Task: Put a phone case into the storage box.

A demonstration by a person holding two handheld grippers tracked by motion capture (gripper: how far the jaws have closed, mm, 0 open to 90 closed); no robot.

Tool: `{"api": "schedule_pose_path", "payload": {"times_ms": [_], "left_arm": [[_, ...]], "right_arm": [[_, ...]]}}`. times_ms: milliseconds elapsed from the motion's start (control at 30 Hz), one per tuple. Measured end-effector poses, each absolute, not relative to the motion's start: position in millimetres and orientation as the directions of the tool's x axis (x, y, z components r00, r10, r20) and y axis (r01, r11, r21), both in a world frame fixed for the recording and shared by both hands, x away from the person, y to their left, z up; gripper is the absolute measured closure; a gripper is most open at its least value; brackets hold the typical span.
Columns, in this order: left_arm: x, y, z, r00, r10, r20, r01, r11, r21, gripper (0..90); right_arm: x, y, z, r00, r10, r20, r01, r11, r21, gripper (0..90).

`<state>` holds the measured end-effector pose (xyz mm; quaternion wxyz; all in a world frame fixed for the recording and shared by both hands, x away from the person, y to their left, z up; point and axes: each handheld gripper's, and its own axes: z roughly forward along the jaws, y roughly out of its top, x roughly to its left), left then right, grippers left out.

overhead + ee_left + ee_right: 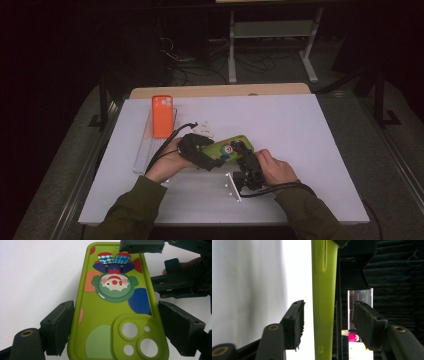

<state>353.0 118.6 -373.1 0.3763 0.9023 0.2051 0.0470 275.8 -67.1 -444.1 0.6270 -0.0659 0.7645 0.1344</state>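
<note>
Right tongs (239, 150): nearest the person, jaws partly spread and set astride the thin edge of the green phone case (227, 148); gaps visible on both sides in the right gripper view, so no pinch yet; likely lined up to take the far end
Left tongs (212, 159): pinching the green phone case (113, 310) across its width near the camera cut-outs, pads pressed on both long edges; probably steadying it so the other tool can work on it
Green phone case: at mid surface, held between the two tools, clown print facing up and tilted; empty, white surface seen through the lens holes
Clear stand (233, 186): just beside the right hand, near the front edge, apart from the case
White surface (300, 130): bare to the right, leaving room for the elbows
Orange phone (162, 116): farther back on the left, resting on a clear tray (145, 150), well apart from the tongs; perhaps parked there to await its case
</note>
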Motion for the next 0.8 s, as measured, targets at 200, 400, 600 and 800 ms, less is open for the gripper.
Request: {"api": "schedule_pose_path", "payload": {"times_ms": [200,400,600,800], "left_arm": [[351.9,117.2,-373.4,0.909,0.409,-0.078,0.342,-0.625,0.702,16.2],[351.9,116.9,-373.8,0.907,0.414,-0.081,0.345,-0.616,0.708,16.2],[352.2,117.6,-373.3,0.908,0.410,-0.081,0.342,-0.615,0.711,16.1],[353.3,118.9,-374.0,0.914,0.398,-0.076,0.331,-0.625,0.707,15.9]], "right_arm": [[273.7,-67.0,-443.9,-0.204,0.052,-0.978,-0.267,0.958,0.107,60.2],[272.1,-65.3,-444.2,-0.216,0.042,-0.976,-0.265,0.959,0.100,68.8],[270.8,-64.4,-444.5,-0.224,0.039,-0.974,-0.256,0.962,0.097,74.7],[270.3,-63.5,-445.4,-0.225,0.035,-0.974,-0.254,0.963,0.093,75.4]]}}
